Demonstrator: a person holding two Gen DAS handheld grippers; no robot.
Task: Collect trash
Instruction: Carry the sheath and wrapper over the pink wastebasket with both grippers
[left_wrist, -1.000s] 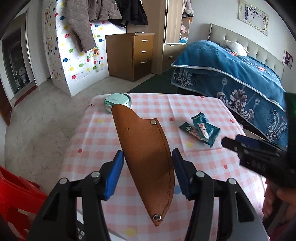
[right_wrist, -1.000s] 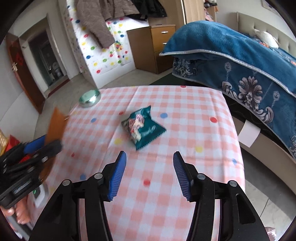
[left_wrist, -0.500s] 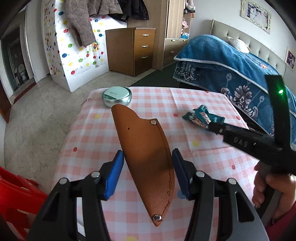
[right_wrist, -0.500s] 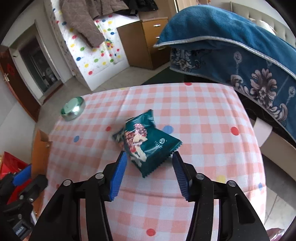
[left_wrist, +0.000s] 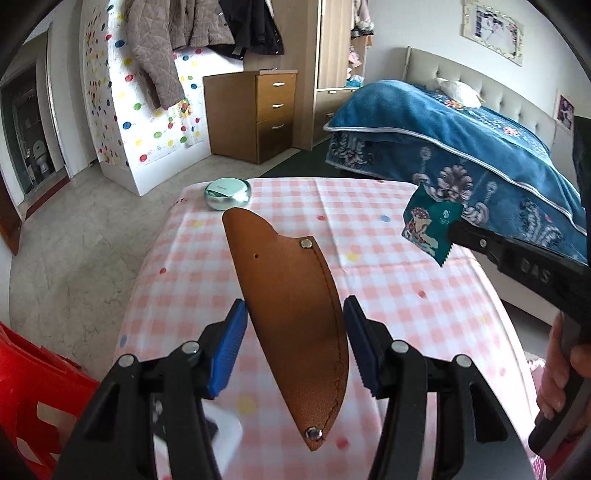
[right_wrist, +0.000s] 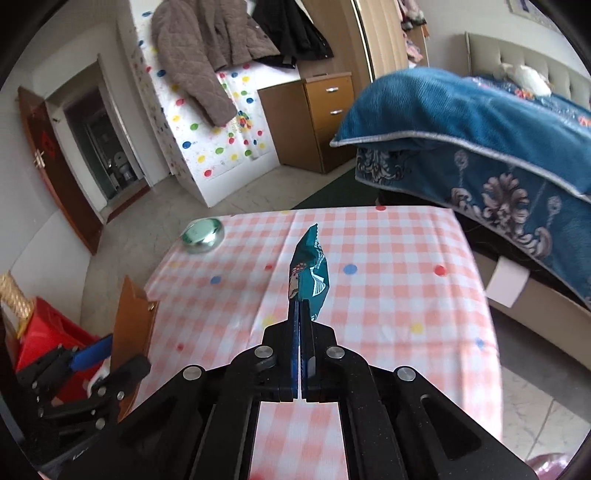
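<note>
A bed (left_wrist: 461, 147) with a blue patterned bedspread fills the right side of the room, just beyond the far right corner of the bench. Against the back wall stands a white panel dotted with coloured spots (right_wrist: 221, 144), with a brown quilted jacket (right_wrist: 199, 55) hanging over its top, and beside it a wooden chest of drawers (left_wrist: 258, 114).

In the middle is the bench (right_wrist: 388, 295), covered with a pink and white checked cloth scattered with coloured dots. A red plastic basket (left_wrist: 33, 391) sits low at its left side.

The left tongs (left_wrist: 293, 347) have their blue pads on either side of a brown leather sheath (left_wrist: 295, 314), a long curved piece with metal rivets, held upright and tilted above the cloth; the pads look close against its edges, though whether they truly press it cannot be told for certain.

The right tongs (right_wrist: 299, 325) are squeezed tight on the lower edge of a dark green snack wrapper (right_wrist: 310, 273), which stands edge-on and lifted clear of the bench, above its centre. In the left wrist view the same wrapper (left_wrist: 430, 225) hangs in the air over the bench's right side.

A small round mint-green tin (left_wrist: 228, 190) rests on the far left corner of the bench.
</note>
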